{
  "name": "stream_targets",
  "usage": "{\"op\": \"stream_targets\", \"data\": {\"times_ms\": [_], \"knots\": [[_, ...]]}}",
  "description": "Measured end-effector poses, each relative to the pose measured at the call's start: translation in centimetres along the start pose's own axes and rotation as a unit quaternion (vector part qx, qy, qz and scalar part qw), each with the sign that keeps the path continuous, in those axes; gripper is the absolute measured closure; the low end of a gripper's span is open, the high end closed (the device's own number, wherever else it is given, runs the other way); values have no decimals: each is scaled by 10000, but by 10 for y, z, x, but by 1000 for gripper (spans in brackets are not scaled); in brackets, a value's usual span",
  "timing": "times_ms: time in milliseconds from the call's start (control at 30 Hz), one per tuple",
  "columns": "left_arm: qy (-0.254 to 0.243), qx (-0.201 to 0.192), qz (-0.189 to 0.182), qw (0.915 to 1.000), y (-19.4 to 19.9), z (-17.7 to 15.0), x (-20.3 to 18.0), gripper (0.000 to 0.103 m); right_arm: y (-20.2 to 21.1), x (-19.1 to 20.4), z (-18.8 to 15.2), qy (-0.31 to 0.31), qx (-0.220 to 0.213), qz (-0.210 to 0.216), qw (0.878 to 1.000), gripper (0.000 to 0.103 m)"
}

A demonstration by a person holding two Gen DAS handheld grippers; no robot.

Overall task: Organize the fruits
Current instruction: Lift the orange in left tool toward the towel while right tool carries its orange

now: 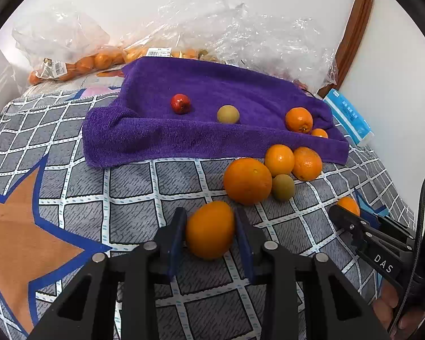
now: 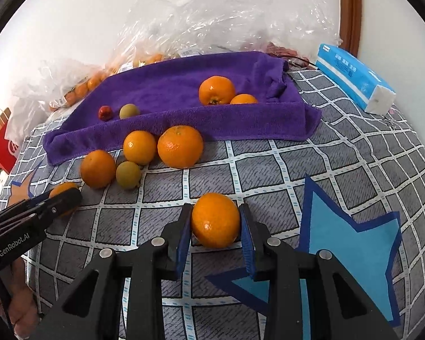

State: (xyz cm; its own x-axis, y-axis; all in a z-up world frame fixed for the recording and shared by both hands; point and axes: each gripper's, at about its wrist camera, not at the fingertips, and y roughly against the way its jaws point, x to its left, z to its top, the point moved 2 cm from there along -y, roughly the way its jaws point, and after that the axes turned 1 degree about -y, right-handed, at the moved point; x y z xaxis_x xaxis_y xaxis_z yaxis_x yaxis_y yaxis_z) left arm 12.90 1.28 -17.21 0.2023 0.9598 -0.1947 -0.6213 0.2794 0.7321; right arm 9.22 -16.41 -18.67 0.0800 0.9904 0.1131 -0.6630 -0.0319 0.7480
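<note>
Oranges everywhere on the grid-patterned cloth [image 1: 184,181] and on the purple towel [image 1: 201,90].

Left tool [image 1: 210,228]: closed on an orange [image 1: 210,231], blue pads pressed against both sides, fruit low over the cloth near the front. Same tool at the left edge of the right wrist view [image 2: 62,198], orange showing behind its tip.

Right tool [image 2: 216,222]: jaws around a second orange [image 2: 215,220], left pad touching, right pad just at the skin; taken as gripping, fruit at or just above the cloth. Same tool at the right edge of the left wrist view [image 1: 344,212], orange behind its tip.

Loose cluster on the cloth just in front of the towel's near edge: a large orange [image 1: 247,180], a medium orange [image 1: 279,160], another orange to its right [image 1: 307,163], a small yellow-green fruit [image 1: 282,187] tucked against them.

On the towel: a small red fruit [image 1: 180,103], a yellow-green fruit beside it [image 1: 228,114], well apart to the right an orange with stem end showing [image 1: 299,119] and a smaller orange touching it [image 1: 319,133].

Behind the towel: clear plastic bags [image 1: 240,36], some with small oranges inside. Blue tissue pack [image 1: 348,117] at the towel's right end. Red paper bag [image 2: 1,141] far left.
</note>
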Motion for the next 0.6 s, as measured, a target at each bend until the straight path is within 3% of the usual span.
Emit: {"op": "stream_targets", "data": {"times_ms": [600], "knots": [[136,-588,-158,9981,23,-1,3,71,17,-2,-2,-106,-375,-108,9992,71]]}}
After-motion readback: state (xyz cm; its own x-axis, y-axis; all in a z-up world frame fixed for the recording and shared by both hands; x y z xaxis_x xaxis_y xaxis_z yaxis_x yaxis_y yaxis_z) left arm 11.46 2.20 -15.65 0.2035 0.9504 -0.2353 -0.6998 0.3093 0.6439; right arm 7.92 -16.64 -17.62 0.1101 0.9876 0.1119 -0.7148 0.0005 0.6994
